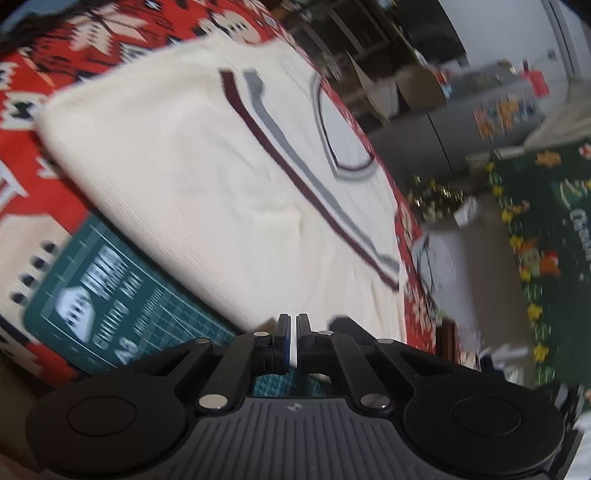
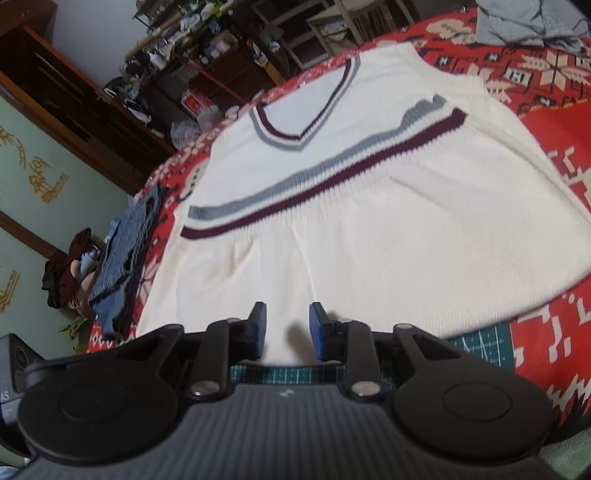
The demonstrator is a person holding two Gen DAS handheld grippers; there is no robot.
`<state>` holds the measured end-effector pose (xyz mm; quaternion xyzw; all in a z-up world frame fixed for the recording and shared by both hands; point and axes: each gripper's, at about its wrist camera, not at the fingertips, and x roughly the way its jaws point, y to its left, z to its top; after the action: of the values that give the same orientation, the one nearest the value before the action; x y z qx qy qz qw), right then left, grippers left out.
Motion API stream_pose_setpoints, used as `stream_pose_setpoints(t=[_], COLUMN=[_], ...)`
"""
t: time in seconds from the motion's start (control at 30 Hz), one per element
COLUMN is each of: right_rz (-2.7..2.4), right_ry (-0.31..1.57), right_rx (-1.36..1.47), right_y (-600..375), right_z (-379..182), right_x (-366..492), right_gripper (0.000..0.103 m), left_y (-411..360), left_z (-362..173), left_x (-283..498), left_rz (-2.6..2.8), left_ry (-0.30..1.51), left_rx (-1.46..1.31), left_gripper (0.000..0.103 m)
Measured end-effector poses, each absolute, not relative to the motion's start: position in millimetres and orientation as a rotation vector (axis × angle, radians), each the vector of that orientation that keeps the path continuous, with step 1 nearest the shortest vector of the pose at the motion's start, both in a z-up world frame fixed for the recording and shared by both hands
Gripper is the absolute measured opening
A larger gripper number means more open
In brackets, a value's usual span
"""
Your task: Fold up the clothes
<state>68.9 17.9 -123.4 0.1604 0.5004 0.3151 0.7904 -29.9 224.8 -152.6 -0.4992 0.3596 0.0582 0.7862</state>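
A cream knit sweater (image 2: 369,229) with maroon and grey stripes and a V-neck lies flat on a red patterned blanket (image 2: 546,122); it also shows in the left wrist view (image 1: 192,177). My left gripper (image 1: 294,321) is nearly closed, with a thin white sliver between its pads, at the sweater's near edge; whether it pinches the fabric is unclear. My right gripper (image 2: 288,314) is open, its fingers just above the sweater's hem, holding nothing.
A green cutting mat (image 1: 110,295) lies under the sweater's edge, also in the right wrist view (image 2: 480,347). Folded blue denim (image 2: 122,266) sits at the blanket's left edge. A grey garment (image 2: 524,22) lies at the far right. Cluttered shelves stand behind.
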Motion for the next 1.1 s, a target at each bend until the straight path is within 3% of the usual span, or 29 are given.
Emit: stream_pose_setpoints(t=[0.1,0.63,0.87,1.1], right_rz=[0.676,0.643,0.627,0.631], right_ry=[1.097,1.114,1.109,1.105], right_rx=[0.34,0.375,0.397,0.388], right_y=[18.4,11.8,8.7,10.4], right_z=[-126.8,-131.5,-132.5,-133.4], right_x=[68.2,72.9,76.6,77.5], right_gripper=[0.025,0.025,0.025,0.025], left_y=[220.0,248.9,265.8,299.7], left_z=[-158.6,-153.3,-135.7,-129.5], left_x=[-25.6,-49.7,-33.7,-41.5], left_rz=[0.154,0.347,0.466,0.54], left_ry=[0.797,0.71,0.799,0.848], left_rx=[-1.054,-1.125,-0.948,-0.967], left_gripper=[0.002,0.003,0.003,0.003])
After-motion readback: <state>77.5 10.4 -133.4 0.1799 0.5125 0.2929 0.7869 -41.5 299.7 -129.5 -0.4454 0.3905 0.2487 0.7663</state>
